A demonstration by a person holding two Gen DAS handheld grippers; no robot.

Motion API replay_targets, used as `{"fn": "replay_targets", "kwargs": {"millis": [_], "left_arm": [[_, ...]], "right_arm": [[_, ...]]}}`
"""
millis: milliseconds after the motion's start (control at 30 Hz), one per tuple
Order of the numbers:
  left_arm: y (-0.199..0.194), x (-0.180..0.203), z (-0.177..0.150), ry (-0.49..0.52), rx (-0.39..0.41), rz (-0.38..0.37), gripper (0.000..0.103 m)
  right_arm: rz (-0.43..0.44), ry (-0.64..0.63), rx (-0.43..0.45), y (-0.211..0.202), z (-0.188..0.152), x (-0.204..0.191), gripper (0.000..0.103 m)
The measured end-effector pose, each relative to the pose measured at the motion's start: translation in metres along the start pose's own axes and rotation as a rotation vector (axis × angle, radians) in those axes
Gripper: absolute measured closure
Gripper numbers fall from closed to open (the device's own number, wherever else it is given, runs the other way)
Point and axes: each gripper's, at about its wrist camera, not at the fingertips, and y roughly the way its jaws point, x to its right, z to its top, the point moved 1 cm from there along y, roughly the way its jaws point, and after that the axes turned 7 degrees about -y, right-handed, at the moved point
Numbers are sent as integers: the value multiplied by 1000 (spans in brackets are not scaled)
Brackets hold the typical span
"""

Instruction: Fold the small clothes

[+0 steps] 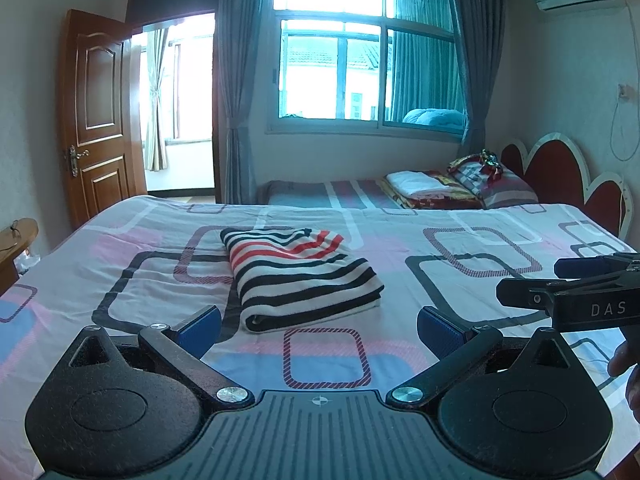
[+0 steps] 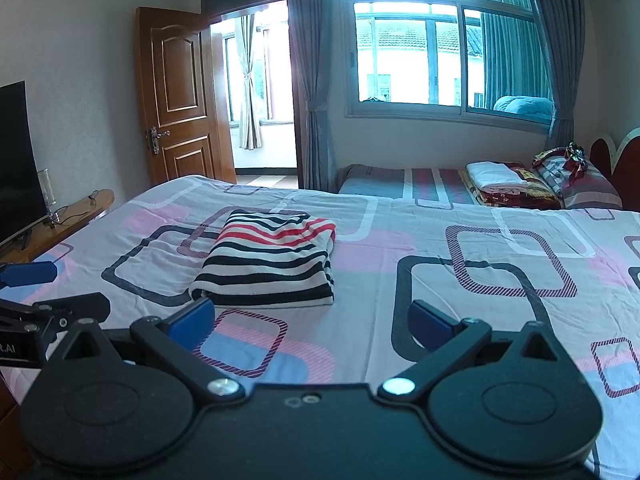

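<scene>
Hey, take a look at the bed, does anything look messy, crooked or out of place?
Nothing stands out. The striped garment lies folded in a compact bundle on the patterned bedsheet, slightly skewed to the sheet's pattern. Both the left claw and the right claw are open and hold nothing.

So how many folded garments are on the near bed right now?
1: a striped garment, folded, lying on the bed ahead of both open tongs, left and right. The far bed holds other folded textiles; anything behind the tongs is hidden.
</scene>
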Motion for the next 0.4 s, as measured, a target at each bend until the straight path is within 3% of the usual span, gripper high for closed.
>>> {"fn": "replay_targets", "kwargs": {"millis": [400], "left_arm": [[0,7,-1,2,-2,-18,0]], "right_arm": [[8,-5,0,3,0,-4,1]]}}
